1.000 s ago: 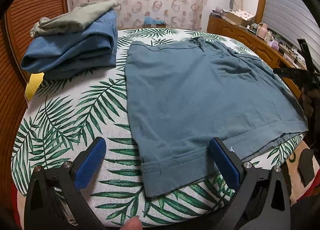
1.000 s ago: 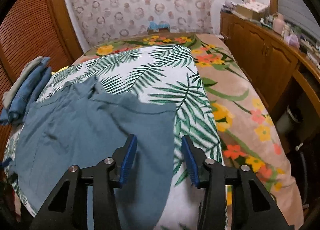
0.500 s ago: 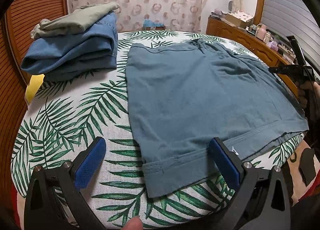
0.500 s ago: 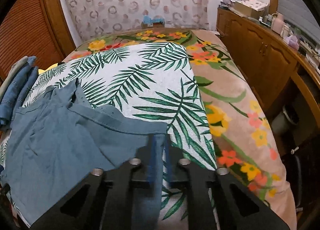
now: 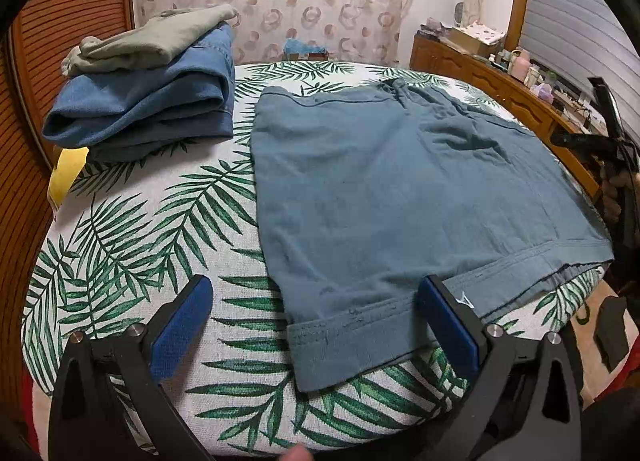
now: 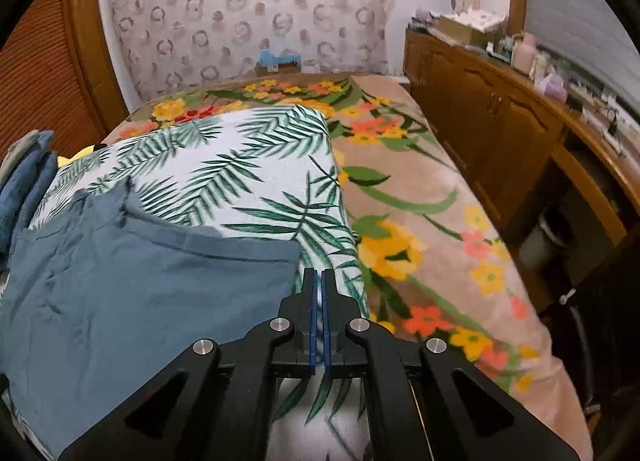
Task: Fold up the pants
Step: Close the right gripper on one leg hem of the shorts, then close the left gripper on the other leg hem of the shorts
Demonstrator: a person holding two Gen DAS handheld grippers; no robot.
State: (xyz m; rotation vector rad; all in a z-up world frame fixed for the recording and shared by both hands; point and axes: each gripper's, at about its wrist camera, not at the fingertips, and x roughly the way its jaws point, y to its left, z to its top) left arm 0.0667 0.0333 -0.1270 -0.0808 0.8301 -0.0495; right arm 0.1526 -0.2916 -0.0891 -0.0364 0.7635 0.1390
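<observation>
Grey-blue pants lie flat on the palm-leaf sheet. My left gripper hovers open and low over their near hem; the hem corner lies between its blue pads, untouched. In the right wrist view my right gripper is shut, its pads together with only pale sheet showing in the slit. The pants end at a corner just left of its fingertips. The left wrist view shows the right gripper raised beside the pants' far right edge, held by a hand.
A stack of folded jeans with a green garment on top sits at the sheet's back left, next to a yellow item. A floral blanket covers the bed to the right. A wooden cabinet lines the right wall.
My right gripper went from open to shut, then rose and drifted right, so the pants' corner now lies left of its tips. The left gripper and the pants stayed put.
</observation>
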